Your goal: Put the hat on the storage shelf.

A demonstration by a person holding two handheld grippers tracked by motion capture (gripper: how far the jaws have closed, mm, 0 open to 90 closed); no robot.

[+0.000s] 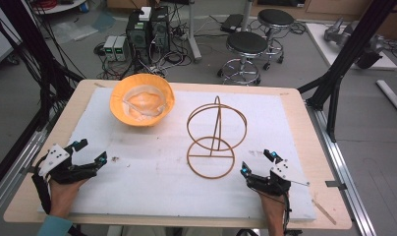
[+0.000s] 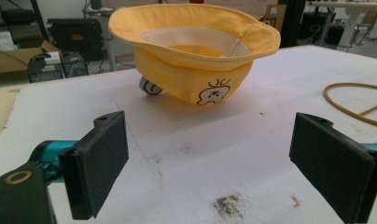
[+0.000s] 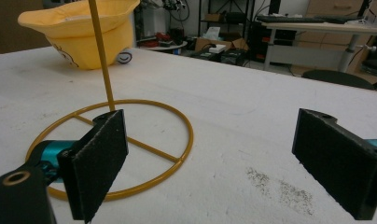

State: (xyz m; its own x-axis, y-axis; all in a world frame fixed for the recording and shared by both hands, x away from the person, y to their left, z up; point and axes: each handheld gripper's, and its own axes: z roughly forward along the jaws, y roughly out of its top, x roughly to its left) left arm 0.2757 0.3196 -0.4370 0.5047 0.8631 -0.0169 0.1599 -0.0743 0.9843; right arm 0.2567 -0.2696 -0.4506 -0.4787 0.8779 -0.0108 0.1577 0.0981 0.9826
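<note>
A yellow bucket hat (image 1: pixel 142 100) lies upside down at the back left of the white mat, brim up; the left gripper view shows the hat (image 2: pixel 196 56) with a small cartoon print. To its right stands a gold wire hat stand (image 1: pixel 215 137), with a base ring, an upright post and a top ring. Its base ring (image 3: pixel 144 144) and post lie just ahead in the right gripper view. My left gripper (image 1: pixel 91 152) rests open near the mat's front left, empty. My right gripper (image 1: pixel 258 163) is open and empty at the front right, just right of the stand's base.
The white mat (image 1: pixel 152 177) covers a wooden table (image 1: pixel 304 123). Dark dirt specks (image 2: pixel 228 205) mark the mat in front of the left gripper. Behind the table are stools (image 1: pixel 245 49), computers (image 1: pixel 147 29) and cables on the floor; black frame posts (image 1: pixel 344 54) flank the table.
</note>
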